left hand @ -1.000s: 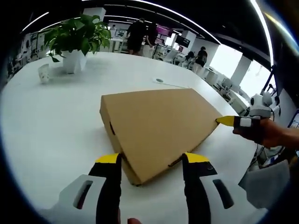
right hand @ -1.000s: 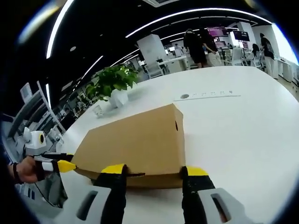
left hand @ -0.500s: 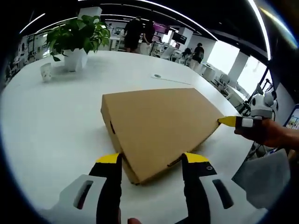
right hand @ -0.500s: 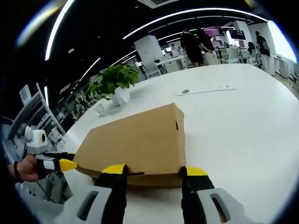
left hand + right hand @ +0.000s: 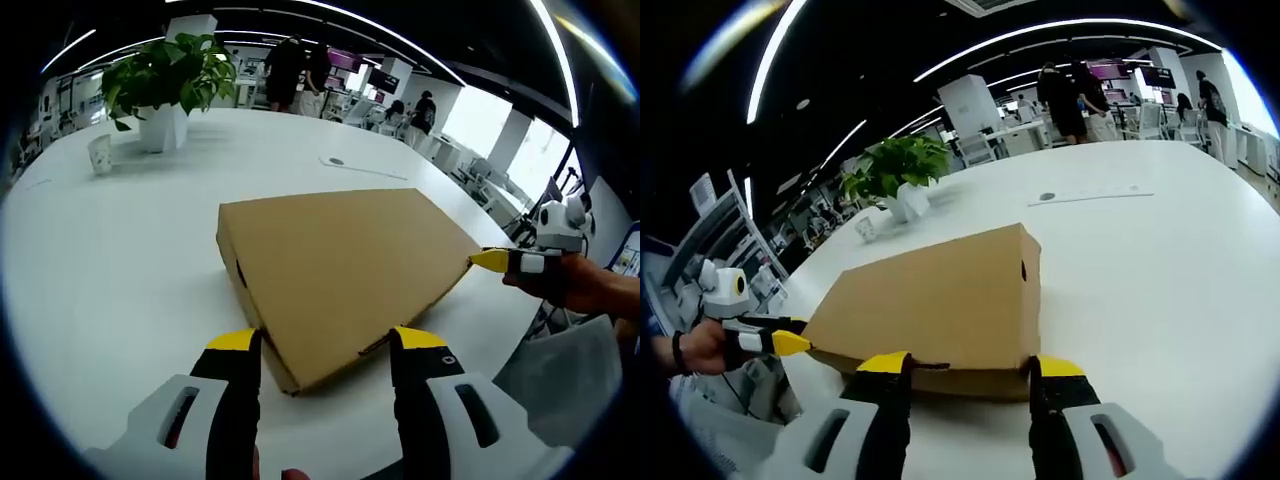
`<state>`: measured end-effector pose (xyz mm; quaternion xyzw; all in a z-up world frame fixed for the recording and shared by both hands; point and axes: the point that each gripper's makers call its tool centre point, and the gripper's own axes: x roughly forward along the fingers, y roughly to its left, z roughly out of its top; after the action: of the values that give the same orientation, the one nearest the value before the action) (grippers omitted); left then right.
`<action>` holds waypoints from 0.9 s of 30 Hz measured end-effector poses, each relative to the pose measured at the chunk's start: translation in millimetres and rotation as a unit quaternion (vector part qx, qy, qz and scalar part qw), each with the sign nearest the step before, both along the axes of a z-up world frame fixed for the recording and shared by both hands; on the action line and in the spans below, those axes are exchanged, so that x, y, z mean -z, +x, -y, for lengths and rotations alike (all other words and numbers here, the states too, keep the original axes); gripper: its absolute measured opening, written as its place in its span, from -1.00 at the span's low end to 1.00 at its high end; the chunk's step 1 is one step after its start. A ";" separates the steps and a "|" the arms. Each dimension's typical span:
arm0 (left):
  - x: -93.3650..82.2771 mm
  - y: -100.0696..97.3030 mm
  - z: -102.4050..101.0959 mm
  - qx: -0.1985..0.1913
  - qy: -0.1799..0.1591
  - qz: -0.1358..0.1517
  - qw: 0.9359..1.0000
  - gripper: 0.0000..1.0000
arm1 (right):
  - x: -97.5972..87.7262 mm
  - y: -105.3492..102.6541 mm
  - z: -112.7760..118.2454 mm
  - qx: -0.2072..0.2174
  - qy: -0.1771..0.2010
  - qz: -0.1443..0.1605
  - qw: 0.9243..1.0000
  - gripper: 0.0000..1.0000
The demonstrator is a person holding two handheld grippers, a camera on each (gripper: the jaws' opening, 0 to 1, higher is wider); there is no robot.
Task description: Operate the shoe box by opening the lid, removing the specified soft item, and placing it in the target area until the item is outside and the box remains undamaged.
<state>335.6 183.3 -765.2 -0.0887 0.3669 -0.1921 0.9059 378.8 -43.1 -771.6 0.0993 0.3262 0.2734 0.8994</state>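
While the box (image 5: 335,270) lies shut on the table (image 5: 110,260) as before, the left gripper (image 5: 320,345) and right gripper (image 5: 962,368) remain spread wide at opposite ends, holding nothing; lid lifting has not begun.

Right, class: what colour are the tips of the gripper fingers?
Yellow, on black fingers; clearest in the left gripper view, beside the brown shoe box.
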 end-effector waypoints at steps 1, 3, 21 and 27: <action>-0.1 -0.1 -0.6 0.013 0.010 0.007 1.000 0.05 | -0.7 -1.4 -0.1 -0.006 -0.001 0.004 1.000 -0.10; 0.1 -2.4 0.7 0.014 0.008 0.005 1.000 0.03 | -2.5 -3.7 0.3 -0.014 -0.002 0.010 1.000 -0.08; 7.7 -4.8 -6.2 0.043 0.042 0.015 0.998 -0.17 | -1.3 -4.3 9.1 -0.028 -0.089 0.058 0.994 -0.43; 4.4 -4.7 -6.7 0.038 0.039 0.021 0.998 -0.19 | -6.8 -4.2 10.5 -0.027 -0.084 0.061 0.994 -0.45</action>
<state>330.9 190.0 -769.6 -0.0356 0.3583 -0.2138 0.9081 374.6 -53.6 -764.8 -0.0027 0.2954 0.2746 0.9150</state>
